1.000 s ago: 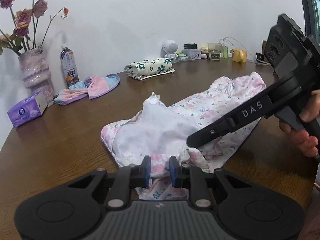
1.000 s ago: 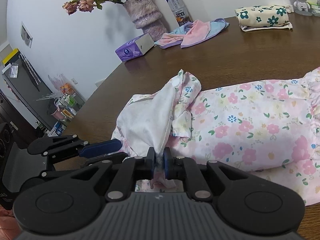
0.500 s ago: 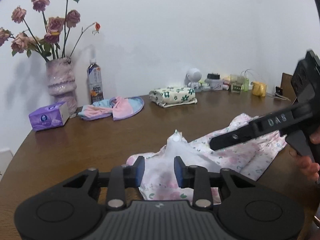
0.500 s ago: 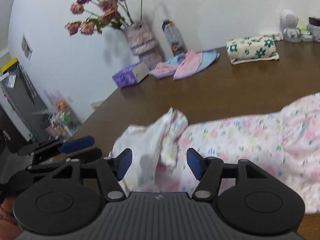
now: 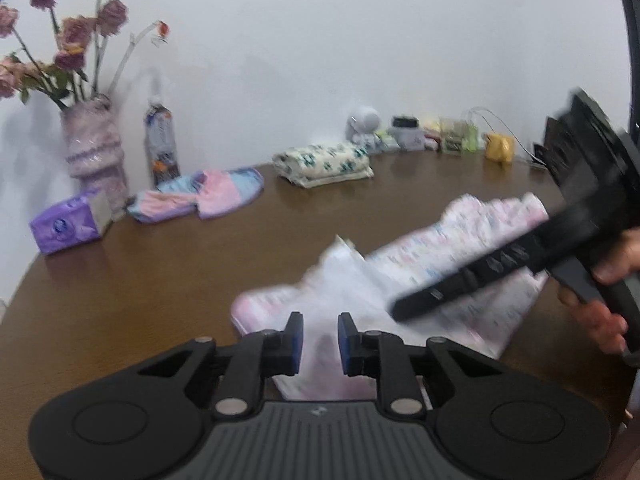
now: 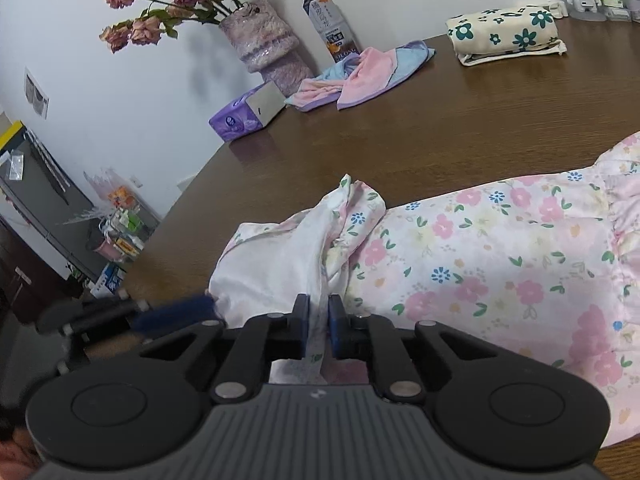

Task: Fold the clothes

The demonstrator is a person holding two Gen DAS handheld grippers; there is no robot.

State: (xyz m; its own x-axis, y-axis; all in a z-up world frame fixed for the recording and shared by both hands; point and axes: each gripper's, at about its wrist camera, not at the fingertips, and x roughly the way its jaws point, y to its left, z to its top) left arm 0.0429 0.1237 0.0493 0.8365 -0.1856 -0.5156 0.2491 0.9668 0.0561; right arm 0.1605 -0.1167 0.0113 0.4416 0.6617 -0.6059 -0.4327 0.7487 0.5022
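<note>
Floral garment (image 6: 500,264), pale pink with pink and blue flowers and a white lining, lies spread on the brown table (image 6: 460,128). The right gripper (image 6: 319,326) is closing, a white fold pinched between its pads. The left gripper (image 5: 319,338) is closing with a gap, gripping nothing. Two other garments lie beyond: a folded flowered cloth (image 6: 506,34) and a pink-blue cloth (image 6: 360,74). One vase (image 6: 264,46) holds roses.

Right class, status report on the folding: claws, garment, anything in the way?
Right claw closing on floral garment. Left claw closing, fabric between. Table beyond: nothing in the way.
</note>
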